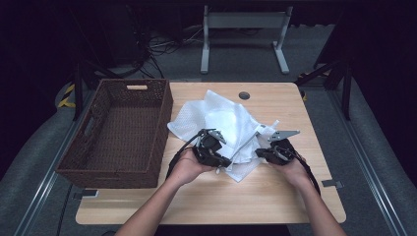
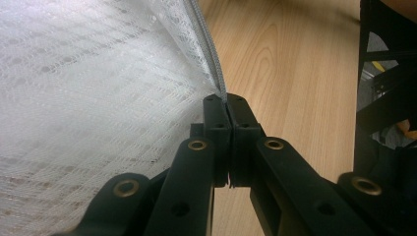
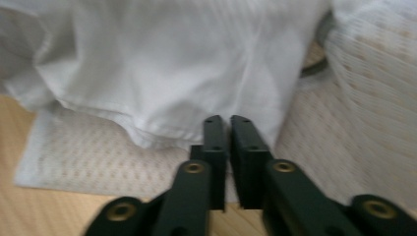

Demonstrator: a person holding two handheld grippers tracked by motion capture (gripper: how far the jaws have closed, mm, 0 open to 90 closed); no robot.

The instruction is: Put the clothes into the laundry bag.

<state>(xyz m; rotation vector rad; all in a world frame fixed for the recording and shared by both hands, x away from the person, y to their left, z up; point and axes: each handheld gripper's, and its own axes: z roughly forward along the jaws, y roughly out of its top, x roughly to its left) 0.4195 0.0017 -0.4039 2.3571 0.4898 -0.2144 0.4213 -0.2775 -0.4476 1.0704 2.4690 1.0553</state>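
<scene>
White mesh laundry bag (image 1: 223,125) lies crumpled (zipper edge clamped in left hand-held gripper (image 1: 222,163)); right hand-held gripper (image 1: 259,153) jaws together, empty.

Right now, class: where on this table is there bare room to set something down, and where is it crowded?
Free: the wooden table's near strip in front of both hands, and its far right corner past the white mesh laundry bag. The wicker basket is empty too. Crowded: the middle, where left gripper and right gripper meet the bag.
</scene>
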